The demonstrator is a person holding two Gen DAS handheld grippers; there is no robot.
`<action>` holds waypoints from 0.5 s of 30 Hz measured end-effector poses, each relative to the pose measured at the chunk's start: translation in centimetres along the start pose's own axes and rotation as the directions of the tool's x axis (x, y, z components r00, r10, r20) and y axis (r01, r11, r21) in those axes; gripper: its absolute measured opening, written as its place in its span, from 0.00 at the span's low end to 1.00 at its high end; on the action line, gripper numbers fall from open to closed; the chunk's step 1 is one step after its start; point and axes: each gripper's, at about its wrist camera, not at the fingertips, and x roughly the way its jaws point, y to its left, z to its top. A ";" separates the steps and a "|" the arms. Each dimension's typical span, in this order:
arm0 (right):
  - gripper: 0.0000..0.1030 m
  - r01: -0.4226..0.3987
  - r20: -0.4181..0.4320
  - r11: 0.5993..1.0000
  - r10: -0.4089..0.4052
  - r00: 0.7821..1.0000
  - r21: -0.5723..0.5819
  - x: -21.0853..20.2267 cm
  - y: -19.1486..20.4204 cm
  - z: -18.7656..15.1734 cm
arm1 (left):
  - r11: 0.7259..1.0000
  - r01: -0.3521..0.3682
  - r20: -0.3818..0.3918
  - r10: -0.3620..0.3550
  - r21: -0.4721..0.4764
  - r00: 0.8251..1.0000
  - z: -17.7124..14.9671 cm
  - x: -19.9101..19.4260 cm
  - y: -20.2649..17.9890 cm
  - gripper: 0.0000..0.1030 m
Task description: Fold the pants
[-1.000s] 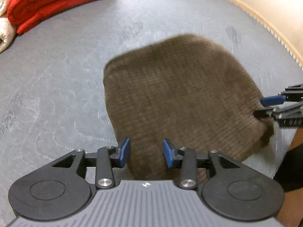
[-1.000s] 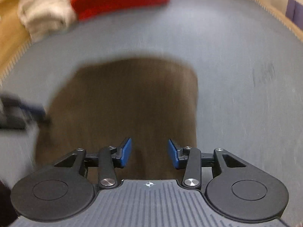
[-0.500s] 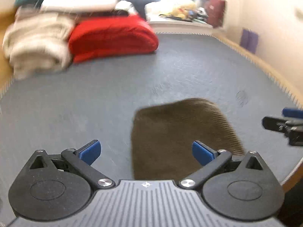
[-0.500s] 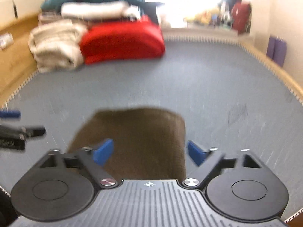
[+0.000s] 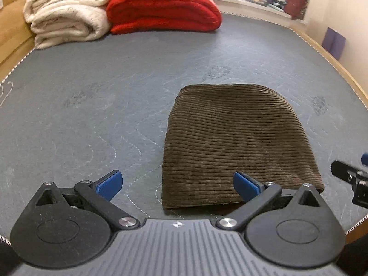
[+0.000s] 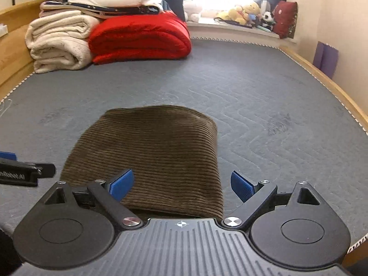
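Blue pads frame the nearest part of each wrist view: the left gripper (image 5: 178, 185) stands with its jaws spread wide and nothing between them, and the right gripper (image 6: 182, 185) is spread just as wide, also holding nothing. Just beyond the fingertips lie the pants (image 5: 232, 145), brown corduroy folded into a compact, roughly rectangular bundle with its ribs running across. They rest flat on the grey quilted mattress (image 5: 92, 105), close to its near edge; in the left view the bundle sits right of centre, in the right view left of centre. Neither gripper touches the cloth. Farther off, the mattress runs bare to its far end, where a folded red blanket (image 6: 140, 38) lies beside a stack of cream blankets (image 6: 57, 43) at the far left. Beyond them, stuffed toys (image 6: 243, 11) sit on a bright window ledge at the far right.
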 end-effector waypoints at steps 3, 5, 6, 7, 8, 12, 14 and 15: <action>0.90 -0.010 -0.023 0.999 0.011 1.000 0.046 0.4 -0.6 -0.3 | 1.000 0.024 -0.015 -0.025 -0.011 1.000 0.4 0.6 0.4 1.00; 0.90 -0.012 -0.040 0.998 0.014 0.999 0.060 0.8 -0.9 -0.3 | 0.999 0.036 -0.013 -0.036 0.003 0.999 0.2 0.6 0.1 1.00; 0.90 -0.011 -0.043 0.998 0.014 0.999 0.066 0.9 -0.9 -0.4 | 0.999 0.039 -0.010 -0.039 0.009 0.999 0.2 0.7 0.0 1.00; 0.90 -0.010 -0.047 0.998 0.013 0.999 0.070 1.1 -1.0 -0.4 | 0.999 0.041 -0.008 -0.041 0.016 0.999 0.1 0.7 -0.2 1.00; 0.90 -0.006 -0.054 0.997 0.010 0.999 0.071 1.1 -1.0 -0.5 | 0.999 0.043 -0.009 -0.043 0.024 0.999 0.1 0.8 -0.4 1.00; 0.90 -0.001 -0.081 0.995 0.009 0.997 0.101 1.8 -1.2 -0.5 | 0.998 0.055 -0.016 -0.054 0.034 0.998 0.0 1.1 -0.7 1.00; 0.90 0.000 -0.087 0.994 0.010 0.996 0.108 1.9 -1.3 -0.5 | 0.997 0.062 -0.020 -0.061 0.040 0.998 0.0 1.4 -1.0 1.00; 0.90 0.001 -0.089 0.994 0.009 0.996 0.109 2.0 -1.3 -0.5 | 0.997 0.065 -0.021 -0.065 0.041 0.998 0.0 1.4 -1.1 1.00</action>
